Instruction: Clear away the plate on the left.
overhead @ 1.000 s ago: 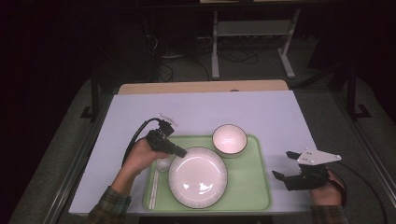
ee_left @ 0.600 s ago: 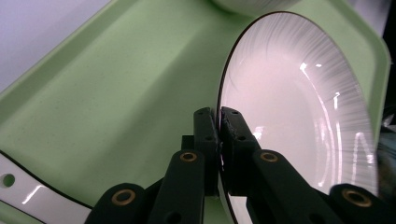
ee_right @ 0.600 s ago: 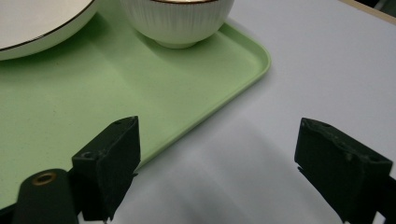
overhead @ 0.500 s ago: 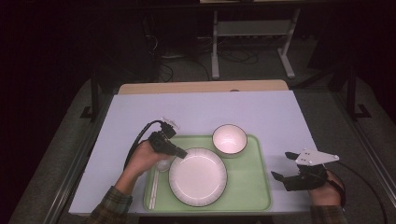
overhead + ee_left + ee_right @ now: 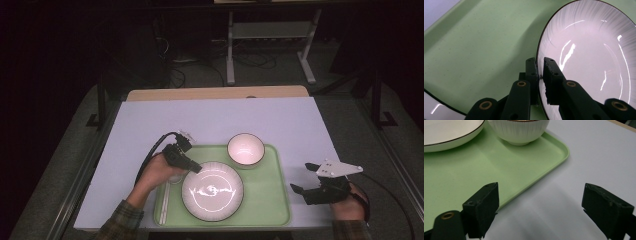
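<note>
A white plate (image 5: 212, 191) with a thin dark rim lies on a green tray (image 5: 270, 200). My left gripper (image 5: 196, 169) is at the plate's left rim. In the left gripper view the jaws are shut on that rim (image 5: 539, 75), one jaw above the plate (image 5: 586, 62) and one below it. A white ribbed bowl (image 5: 245, 149) stands at the tray's far side. My right gripper (image 5: 302, 177) hovers open over the table just right of the tray, and in the right gripper view (image 5: 549, 207) nothing is between its jaws.
White chopsticks (image 5: 164, 205) lie along the tray's left edge. A small white dish (image 5: 175, 178) sits under the left hand. The lavender table (image 5: 225, 120) stretches beyond the tray, with a metal stand (image 5: 270, 35) on the floor behind.
My left gripper has dipped slightly lower at the plate's left rim. The plate, the bowl and the right gripper have stayed where they were.
</note>
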`<state>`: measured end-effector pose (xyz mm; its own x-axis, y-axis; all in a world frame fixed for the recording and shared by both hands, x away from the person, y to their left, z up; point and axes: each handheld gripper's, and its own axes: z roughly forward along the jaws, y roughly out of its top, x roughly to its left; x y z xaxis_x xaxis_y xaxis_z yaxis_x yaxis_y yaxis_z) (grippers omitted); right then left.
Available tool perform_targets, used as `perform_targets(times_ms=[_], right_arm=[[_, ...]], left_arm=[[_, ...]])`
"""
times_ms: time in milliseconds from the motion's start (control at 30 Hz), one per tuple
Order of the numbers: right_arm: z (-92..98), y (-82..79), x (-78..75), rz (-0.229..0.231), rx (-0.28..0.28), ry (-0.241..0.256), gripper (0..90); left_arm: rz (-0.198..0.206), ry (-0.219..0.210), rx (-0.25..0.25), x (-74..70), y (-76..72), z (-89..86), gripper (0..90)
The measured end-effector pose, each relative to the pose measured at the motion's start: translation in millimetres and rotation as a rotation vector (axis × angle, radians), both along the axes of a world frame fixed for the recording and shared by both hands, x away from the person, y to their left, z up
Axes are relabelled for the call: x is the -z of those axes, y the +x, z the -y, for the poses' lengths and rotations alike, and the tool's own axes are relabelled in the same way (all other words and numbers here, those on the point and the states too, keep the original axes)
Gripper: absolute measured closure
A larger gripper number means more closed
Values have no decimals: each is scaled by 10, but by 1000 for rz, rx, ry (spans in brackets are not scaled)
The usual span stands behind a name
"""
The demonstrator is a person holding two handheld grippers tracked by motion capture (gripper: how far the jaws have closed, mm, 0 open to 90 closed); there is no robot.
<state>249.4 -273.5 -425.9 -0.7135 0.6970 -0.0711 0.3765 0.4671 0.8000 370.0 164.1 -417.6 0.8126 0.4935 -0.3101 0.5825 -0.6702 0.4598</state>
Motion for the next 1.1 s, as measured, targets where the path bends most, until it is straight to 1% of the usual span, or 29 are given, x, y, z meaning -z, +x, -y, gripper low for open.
perform_targets(times_ms=[33, 67, 133, 167, 200, 233, 267, 300, 333, 367, 433, 500, 533, 600, 700, 800, 867, 933, 1000, 1100], right_arm=[[0, 0, 0, 0, 0, 0, 133], [0, 0, 0, 0, -1, 0, 134], [2, 1, 1, 0, 0, 0, 134], [4, 0, 0, 0, 0, 1, 134], [6, 0, -1, 1, -1, 1, 134], [7, -1, -1, 2, 0, 1, 134], [9, -2, -2, 1, 1, 2, 134], [10, -2, -3, 2, 1, 2, 133], [9, -5, -5, 3, 2, 4, 134], [9, -5, -5, 4, 1, 4, 133], [7, -5, -6, 3, 1, 4, 134], [4, -3, -5, 3, 1, 3, 134], [4, -1, -4, 4, 0, 3, 134], [5, -3, -6, 3, 1, 3, 134], [9, -6, -9, 4, 4, 5, 133], [15, -6, -11, 5, 6, 5, 134], [16, -7, -12, 6, 5, 5, 134], [17, -6, -11, 6, 6, 5, 133], [16, -6, -12, 6, 6, 5, 134], [15, -7, -13, 6, 6, 5, 134]], left_arm=[[11, 0, 6, 0, -4, 2, 816], [30, 2, 9, -6, -11, 2, 809], [42, -6, 4, -21, -21, -1, 740], [64, -5, 3, -41, -28, -7, 704], [76, -11, -1, -51, -35, -9, 650], [86, -18, -3, -71, -43, -19, 620], [93, -22, -5, -82, -46, -27, 577], [93, -22, -5, -82, -46, -27, 552], [125, -37, -12, -119, -61, -57, 503], [130, -44, -15, -131, -65, -69, 476], [153, -68, -22, -164, -85, -108, 426], [174, -76, -30, -187, -103, -135, 365], [187, -79, -32, -199, -111, -154, 351], [204, -100, -45, -218, -135, -195, 297], [239, -101, -53, -237, -168, -242, 254], [262, -119, -64, -261, -201, -299, 226], [279, -126, -78, -271, -230, -340, 220], [286, -132, -86, -269, -261, -392, 216], [302, -131, -96, -262, -299, -453, 215], [325, -149, -124, -251, -360, -558, 215]])
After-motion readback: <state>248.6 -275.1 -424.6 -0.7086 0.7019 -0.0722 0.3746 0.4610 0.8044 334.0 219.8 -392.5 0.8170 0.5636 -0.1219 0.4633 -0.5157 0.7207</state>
